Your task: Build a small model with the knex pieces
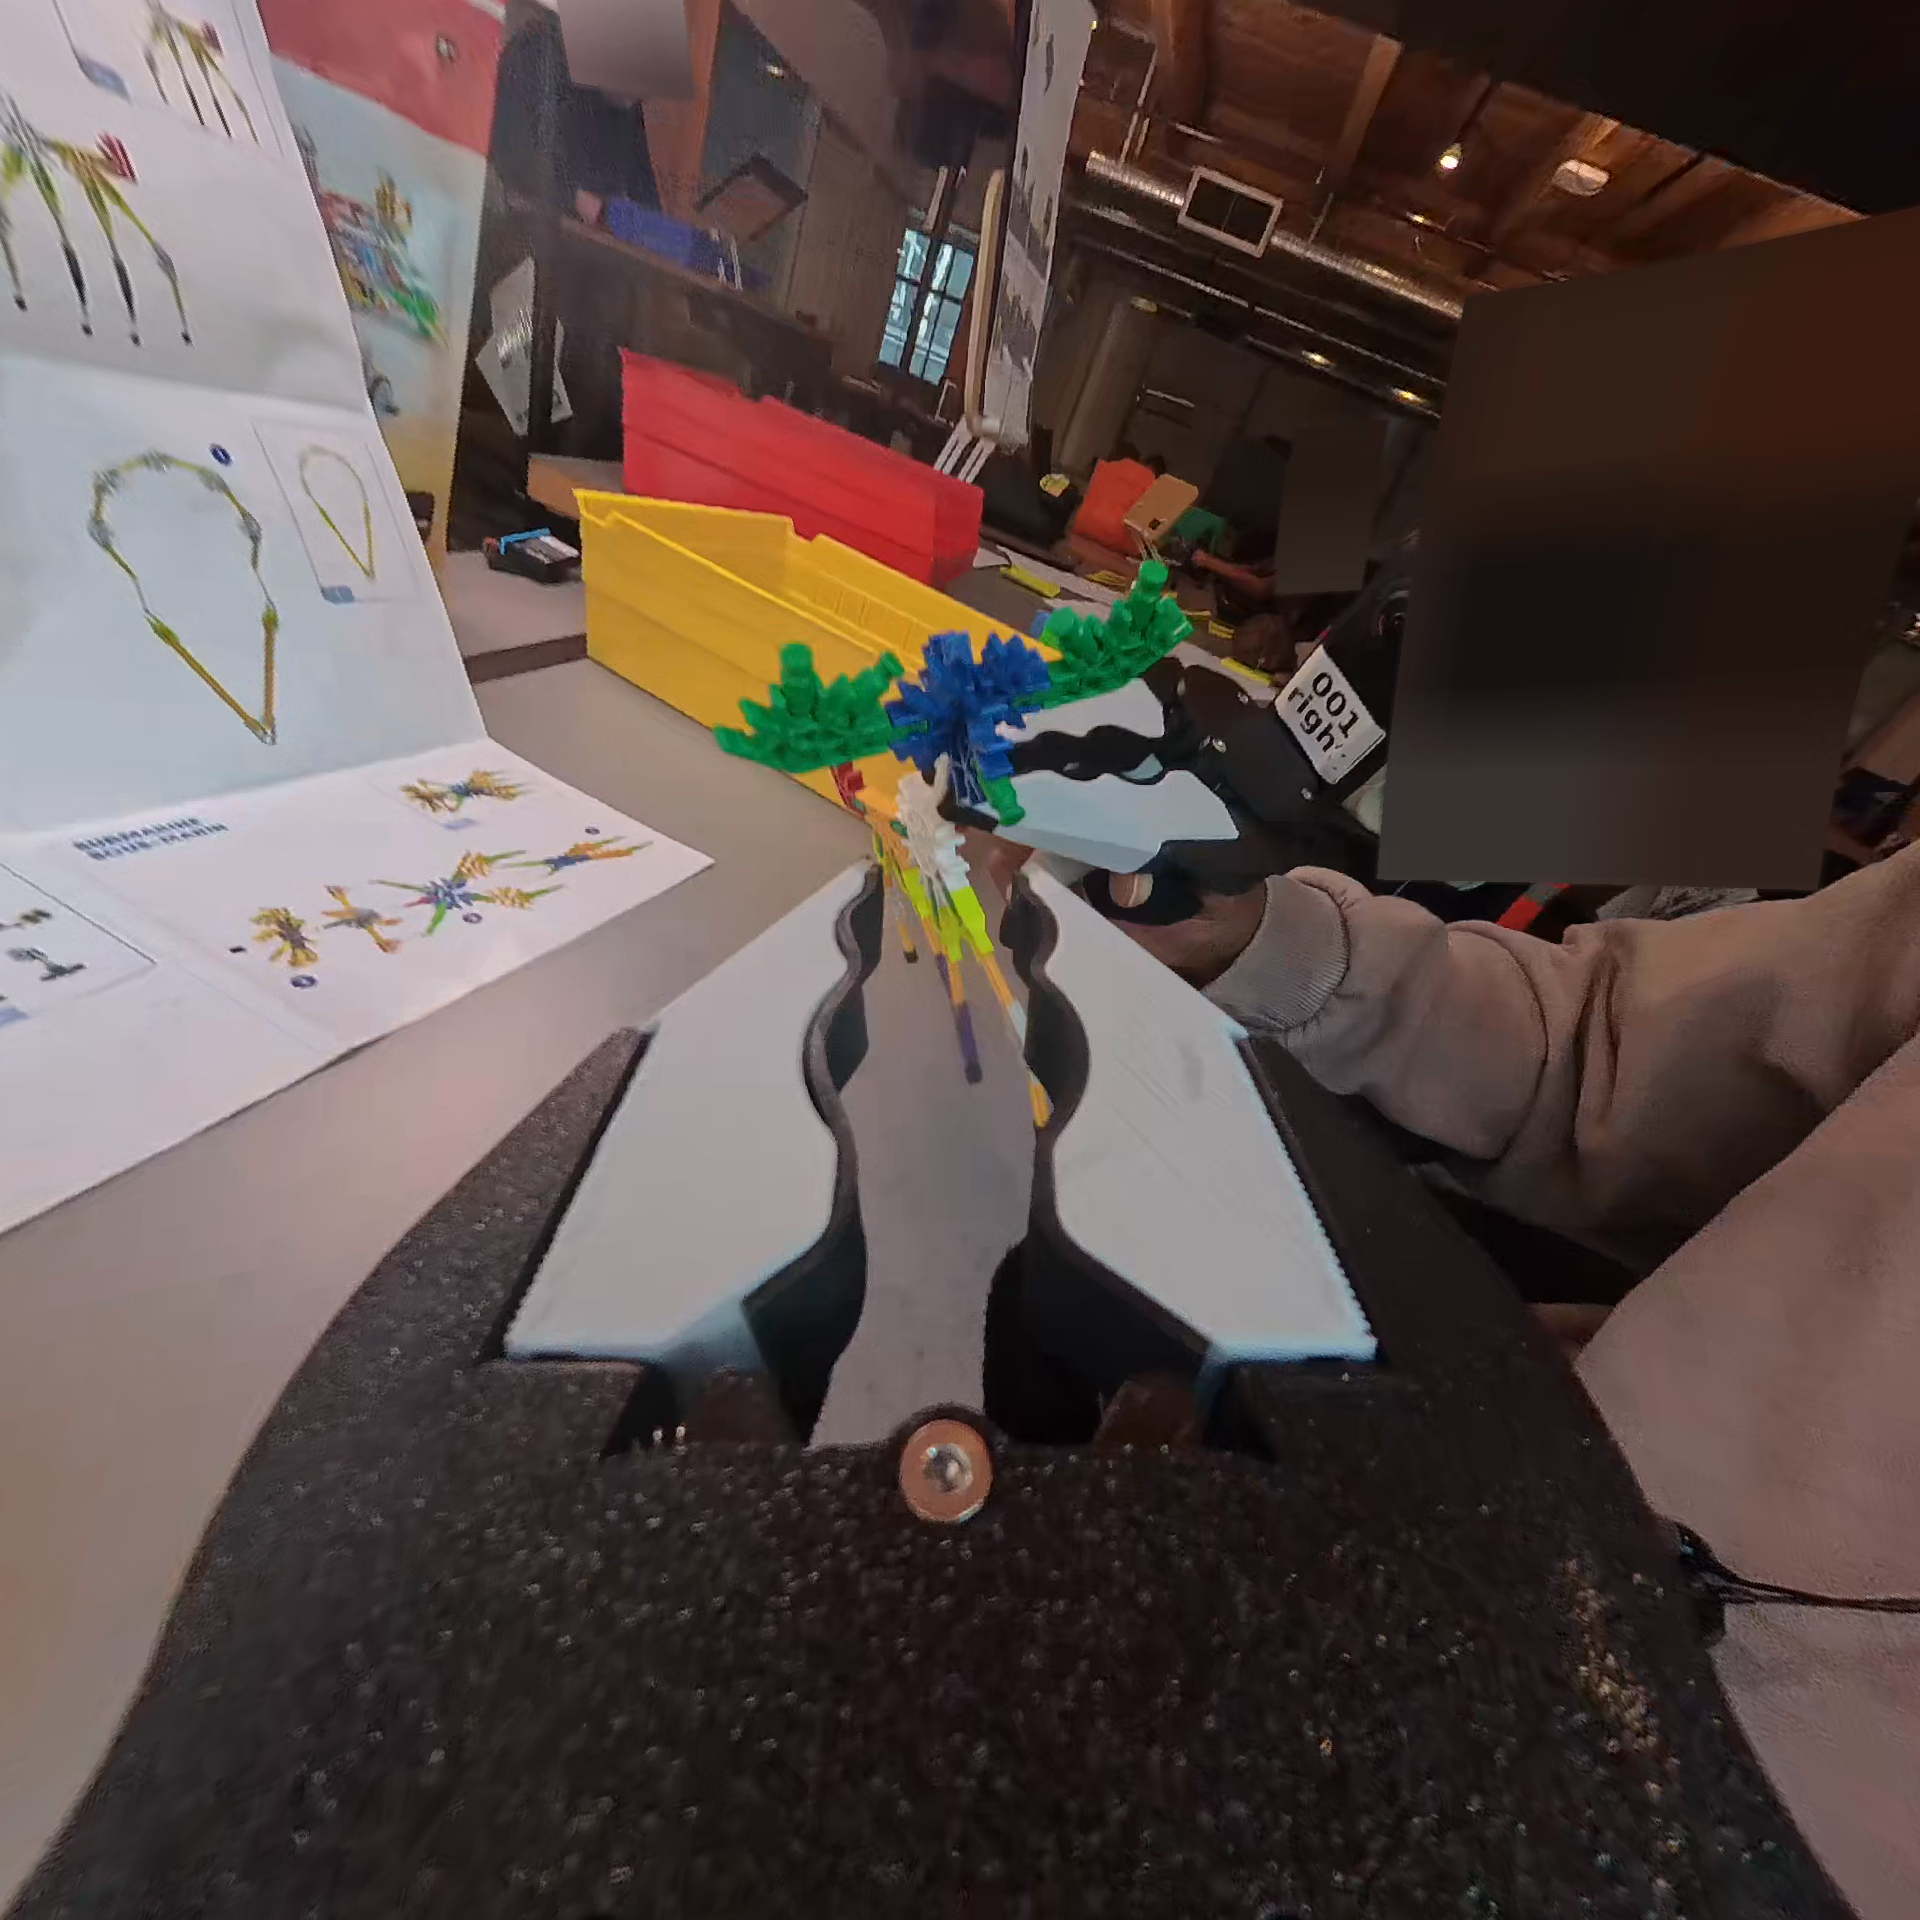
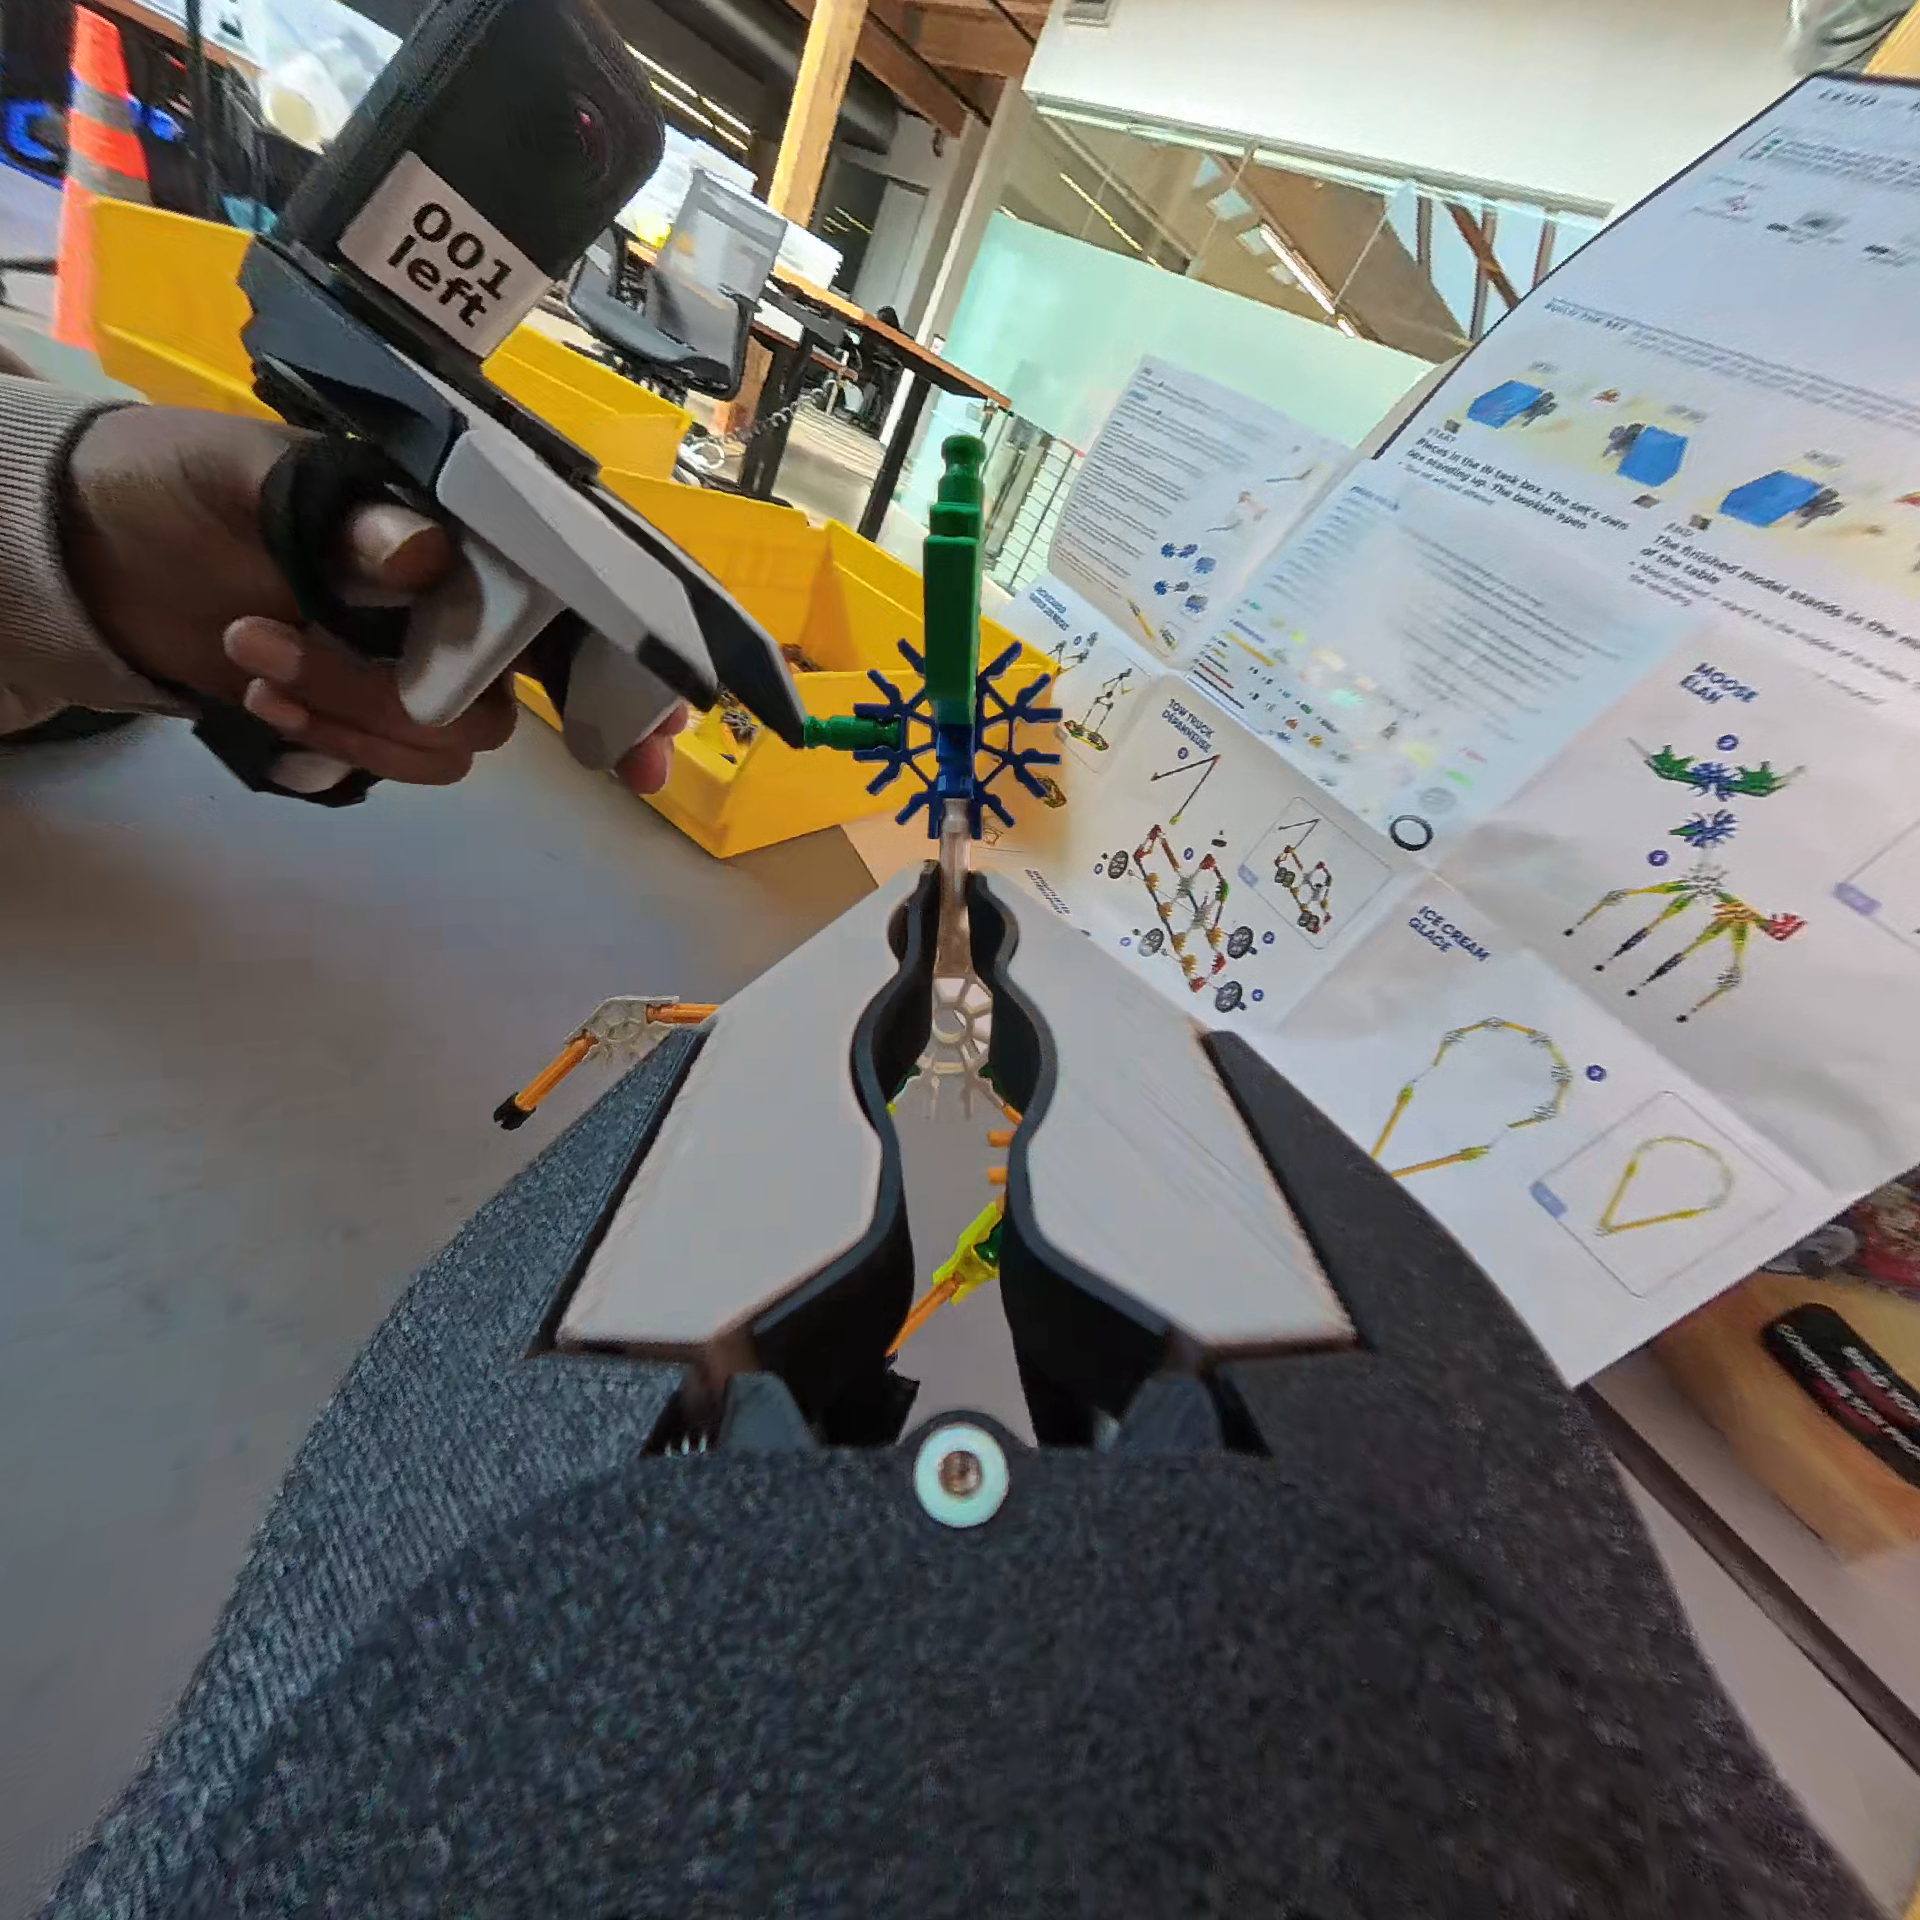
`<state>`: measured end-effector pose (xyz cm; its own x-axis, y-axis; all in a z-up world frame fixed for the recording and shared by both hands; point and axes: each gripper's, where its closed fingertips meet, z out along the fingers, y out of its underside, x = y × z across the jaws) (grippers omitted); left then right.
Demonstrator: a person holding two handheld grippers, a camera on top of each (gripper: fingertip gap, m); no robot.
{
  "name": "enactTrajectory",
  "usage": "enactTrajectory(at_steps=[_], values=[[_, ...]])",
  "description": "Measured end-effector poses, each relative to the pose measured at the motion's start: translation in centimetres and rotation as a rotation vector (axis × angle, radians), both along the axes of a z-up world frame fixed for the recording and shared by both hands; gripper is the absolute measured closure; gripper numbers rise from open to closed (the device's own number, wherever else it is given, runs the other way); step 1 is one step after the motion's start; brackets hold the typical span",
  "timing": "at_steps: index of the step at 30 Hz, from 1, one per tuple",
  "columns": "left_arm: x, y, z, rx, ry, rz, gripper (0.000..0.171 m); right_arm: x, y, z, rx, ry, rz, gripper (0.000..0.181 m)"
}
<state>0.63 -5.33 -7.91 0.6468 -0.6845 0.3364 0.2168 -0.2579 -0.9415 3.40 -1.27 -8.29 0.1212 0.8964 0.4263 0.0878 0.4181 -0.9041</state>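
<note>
The toy model [image 1: 966,717] [image 2: 956,727] is a rod-and-connector build held off the table between 2 grippers. At its middle sits a blue snowflake connector [image 2: 961,732], with 2 green fan-shaped pieces [image 1: 821,712] spreading to either side of it like antlers. Below it a white connector [image 2: 951,1023] joins yellow, lime and purple rods [image 1: 961,966] that hang down as legs. The right gripper [image 2: 954,883] is clamped on the pale rod just under the blue connector. The left gripper [image 2: 800,727] has its tip at the end of a green rod jutting sideways from that connector; whether it grips it is unclear
</note>
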Motion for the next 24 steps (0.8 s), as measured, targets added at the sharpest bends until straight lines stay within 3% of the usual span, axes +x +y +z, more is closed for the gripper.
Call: enactTrajectory(at_steps=[5,8,13,16,21,24], values=[[1.4,1.5,-1.4,-0.01,0.061,0.07,0.149,-0.9,-0.5,-1.2,0.17,-0.028,-0.073,0.178],[1.4,1.8,-1.4,0.008,0.105,0.099,0.164,-1.3,-0.4,-1.5,0.226,-0.034,-0.109,0.178],[0.8,2.1,-2.1,0.053,0.207,0.185,0.166,-1.7,-0.3,-2.4,0.198,-0.069,-0.114,0.176],[0.1,2.3,-2.2,0.108,0.282,0.244,0.167,-1.2,0.0,-2.8,0.204,-0.14,-0.111,0.151],[-0.7,2.1,-3.0,0.131,0.346,0.244,0.166,2.8,0.5,-2.7,0.076,-0.215,-0.156,0.141],[-0.7,2.0,-3.8,0.117,0.368,0.236,0.166,5.7,1.4,-5.5,-0.024,-0.321,-0.221,0.142]])
